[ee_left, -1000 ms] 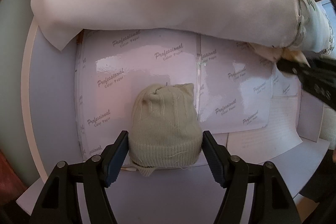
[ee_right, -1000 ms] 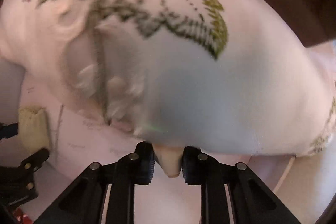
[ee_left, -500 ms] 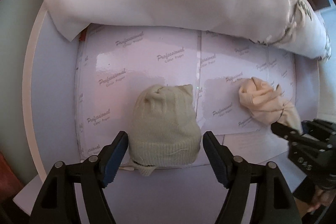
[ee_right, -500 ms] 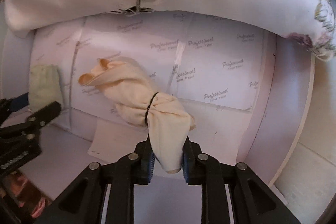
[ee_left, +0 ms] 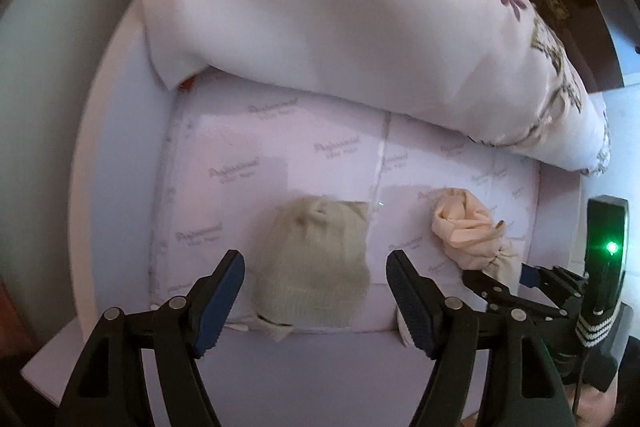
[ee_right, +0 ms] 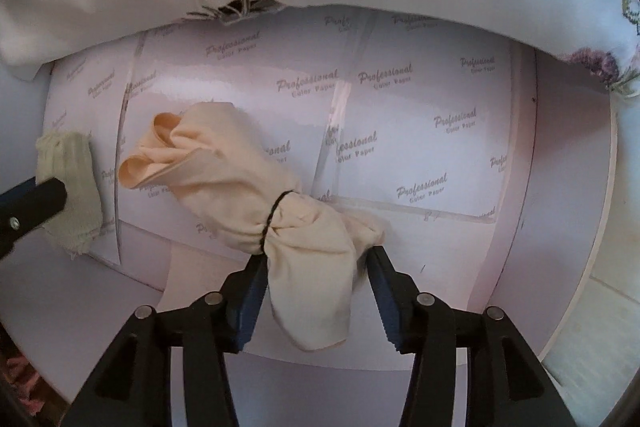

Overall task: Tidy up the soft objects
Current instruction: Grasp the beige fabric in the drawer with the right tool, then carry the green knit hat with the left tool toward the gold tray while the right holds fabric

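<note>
Now cream bundle (ee_right: 256,195) on paper, tail between opening right tongs (ee_right: 316,291)

White shelf (ee_right: 568,187) w/ glossy paper sheets (ee_right: 420,131), knit hat (ee_left: 316,263), tied cloth bundle (ee_right: 248,187), pillow (ee_left: 340,7).

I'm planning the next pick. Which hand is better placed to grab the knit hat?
Left. The left claw hangs open astride the knit hat; the right claw, just opened, straddles the peach bundle.

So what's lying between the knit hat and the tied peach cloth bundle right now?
Nothing soft: only bare glossy paper sheets and a seam separate the knit hat from the peach bundle, clearest in the left wrist view.
</note>
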The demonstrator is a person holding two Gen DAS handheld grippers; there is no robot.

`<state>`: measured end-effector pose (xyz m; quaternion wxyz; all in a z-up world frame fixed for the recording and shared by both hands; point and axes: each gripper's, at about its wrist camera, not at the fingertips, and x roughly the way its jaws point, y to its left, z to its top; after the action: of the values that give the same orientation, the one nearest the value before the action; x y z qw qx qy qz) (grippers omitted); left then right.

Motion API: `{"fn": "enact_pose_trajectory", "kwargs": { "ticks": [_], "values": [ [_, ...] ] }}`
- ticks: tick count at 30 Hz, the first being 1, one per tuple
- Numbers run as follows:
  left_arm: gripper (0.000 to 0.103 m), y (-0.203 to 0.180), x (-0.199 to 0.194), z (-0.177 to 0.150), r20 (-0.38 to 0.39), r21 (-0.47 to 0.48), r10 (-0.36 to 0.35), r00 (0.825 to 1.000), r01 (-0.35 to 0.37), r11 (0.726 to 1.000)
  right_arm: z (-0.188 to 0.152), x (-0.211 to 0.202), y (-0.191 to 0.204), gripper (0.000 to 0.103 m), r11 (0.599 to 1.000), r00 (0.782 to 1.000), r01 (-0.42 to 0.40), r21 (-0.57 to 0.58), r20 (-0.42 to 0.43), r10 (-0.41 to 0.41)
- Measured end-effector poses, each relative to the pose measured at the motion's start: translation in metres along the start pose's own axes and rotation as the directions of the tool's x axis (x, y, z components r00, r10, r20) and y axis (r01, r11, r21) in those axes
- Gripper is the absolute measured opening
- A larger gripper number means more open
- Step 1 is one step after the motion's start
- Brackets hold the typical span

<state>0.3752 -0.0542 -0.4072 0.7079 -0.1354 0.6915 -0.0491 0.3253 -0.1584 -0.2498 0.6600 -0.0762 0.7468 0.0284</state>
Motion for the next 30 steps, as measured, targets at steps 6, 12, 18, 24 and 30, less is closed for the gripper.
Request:
{"fn": "enact_pose_trajectory", "kwargs": {
  "ticks": [6,12,18,24,30],
  "values": [
    [0.075,-0.001,0.004,0.004,-0.033,0.0,-0.002,0.999,0.002,1.0,0.003,-0.008,0.006,0.058,0.999,0.999,0.035,-0.03,0.025,-0.034],
    [0.066,-0.016,0.01,-0.002,-0.057,0.08,0.049,0.997,-0.044,0.996,-0.004,-0.014,0.013,0.032,0.999,0.998,0.034,-0.02,0.049,-0.033],
    [0.06,-0.027,0.008,-0.003,-0.038,0.153,0.082,0.996,-0.075,0.985,-0.01,-0.026,0.02,0.027,0.997,0.997,0.057,-0.048,0.051,-0.055],
    [0.057,-0.036,-0.007,-0.002,0.035,0.181,0.118,0.992,-0.122,0.976,-0.014,-0.015,0.031,0.027,0.996,0.997,0.071,-0.053,0.043,-0.068],
    [0.057,-0.046,-0.036,-0.002,0.146,0.175,0.115,0.983,-0.14,0.975,-0.013,-0.003,0.043,0.027,0.994,0.995,0.088,-0.062,0.057,-0.084]
  ]
}}
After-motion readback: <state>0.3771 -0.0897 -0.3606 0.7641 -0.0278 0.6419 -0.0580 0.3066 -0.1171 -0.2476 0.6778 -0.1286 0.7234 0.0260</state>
